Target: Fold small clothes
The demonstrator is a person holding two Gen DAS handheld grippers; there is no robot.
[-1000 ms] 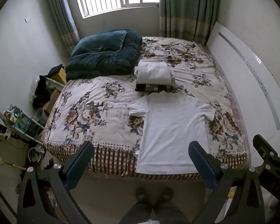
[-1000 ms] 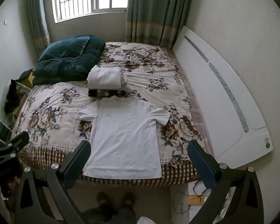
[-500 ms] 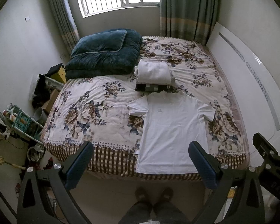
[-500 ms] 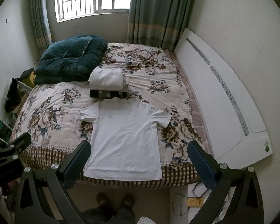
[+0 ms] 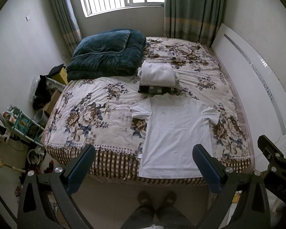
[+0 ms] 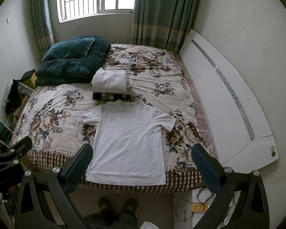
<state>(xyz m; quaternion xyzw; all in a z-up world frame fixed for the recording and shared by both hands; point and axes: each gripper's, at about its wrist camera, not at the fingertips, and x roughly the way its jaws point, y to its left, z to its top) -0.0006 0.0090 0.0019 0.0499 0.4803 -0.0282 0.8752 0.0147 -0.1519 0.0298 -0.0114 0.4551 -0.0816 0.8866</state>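
The white t-shirt [image 5: 176, 131] lies flat, face up, at the foot edge of the floral bed [image 5: 89, 118], collar just below a pile of folded clothes [image 5: 158, 78]. Probably thin, floppy cotton, so it'll sag; pinching a sleeve or a hem corner looks safest. The left gripper [image 5: 143, 164] and right gripper [image 6: 142, 162] both hang above, jaws spread wide, holding nothing.

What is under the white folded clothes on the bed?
Under the white folded clothes lies a dark checked folded piece, resting on the flowery bedspread. Only its front edge shows; the rest is covered.
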